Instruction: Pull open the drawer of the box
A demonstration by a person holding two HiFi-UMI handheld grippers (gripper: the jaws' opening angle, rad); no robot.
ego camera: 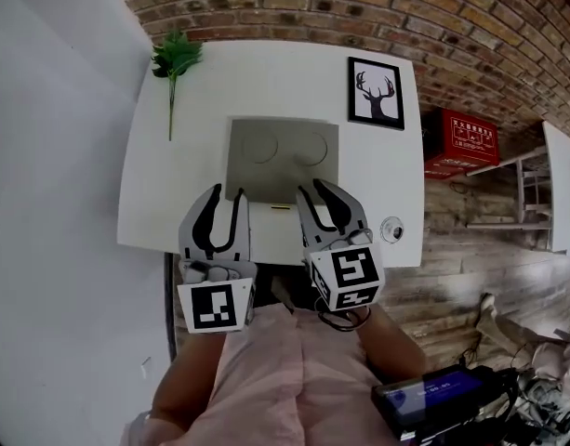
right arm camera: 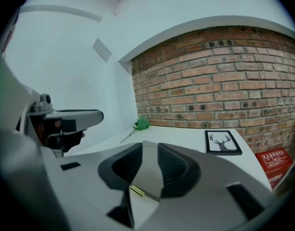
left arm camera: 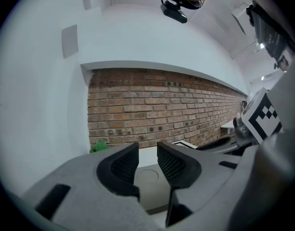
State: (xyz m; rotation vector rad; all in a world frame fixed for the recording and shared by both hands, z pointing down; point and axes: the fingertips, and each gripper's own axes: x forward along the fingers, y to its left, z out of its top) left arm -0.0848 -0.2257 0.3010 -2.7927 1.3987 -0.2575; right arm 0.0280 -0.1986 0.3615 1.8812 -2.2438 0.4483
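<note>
On the white table point(ego camera: 164, 203), at its middle and reaching almost to the near edge, sits the grey box point(ego camera: 283, 156), its lid marked with two shallow circles. The pale drawer front point(ego camera: 277, 230) faces the person and carries a small brass handle point(ego camera: 281, 207) close under the lid; the front appears flush with the box, that is, not pulled out.

Left gripper point(ego camera: 226, 193): held over the near-left corner of the box, pointing to the far side. Its jaws stand a narrow gap apart with nothing gripped; in the left gripper view the lid is seen through that gap (no pad touches it).

Right gripper point(ego camera: 311, 188): held over the near-right corner of the box, just right of the handle. Its jaws also stand a narrow gap apart and grip nothing; the right gripper view looks past them at the box edge, with the brass handle below the gap.

Surroundings: a green sprig point(ego camera: 176, 59) lies at the far-left corner of the table; a framed deer picture point(ego camera: 376, 92) lies flat to the far right of the box; a small round object point(ego camera: 391, 229), too small to identify, sits near the near-right corner. A brick wall point(ego camera: 359, 7) rises beyond the far edge, and a red case point(ego camera: 461, 142) stands off the table to the right.
</note>
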